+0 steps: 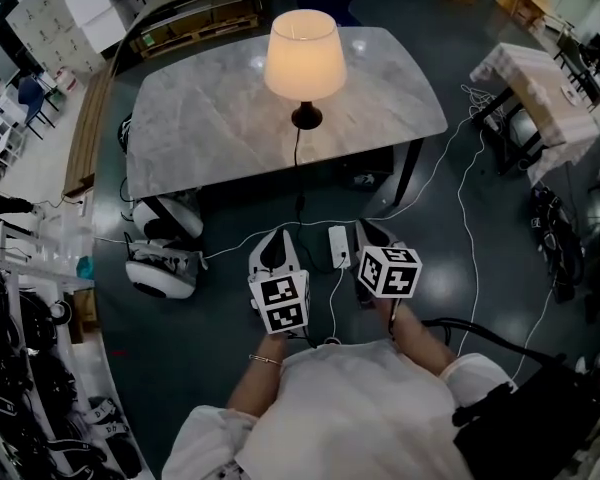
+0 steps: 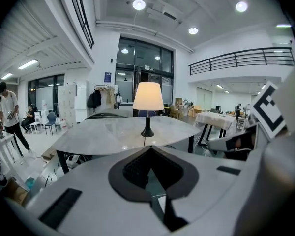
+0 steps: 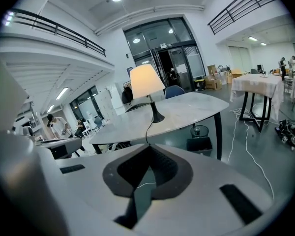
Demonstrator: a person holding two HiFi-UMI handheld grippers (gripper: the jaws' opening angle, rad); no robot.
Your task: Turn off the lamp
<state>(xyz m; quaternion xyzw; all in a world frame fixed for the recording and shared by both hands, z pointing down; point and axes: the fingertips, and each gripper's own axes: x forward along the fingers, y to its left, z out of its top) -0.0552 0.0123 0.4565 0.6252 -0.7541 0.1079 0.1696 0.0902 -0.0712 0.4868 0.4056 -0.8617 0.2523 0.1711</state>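
Approach matters now: the lit lamp stands near the table's far edge, its cord trailing over the near edge, so the switch should be located before reaching. Left gripper has its jaws pressed together, empty; right gripper likewise, both well short of the table.

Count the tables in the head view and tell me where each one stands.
2. The marble table stands at centre, bearing the lit lamp; a cloth-covered table stands at the right edge. Others may be hidden in the clutter at the borders.
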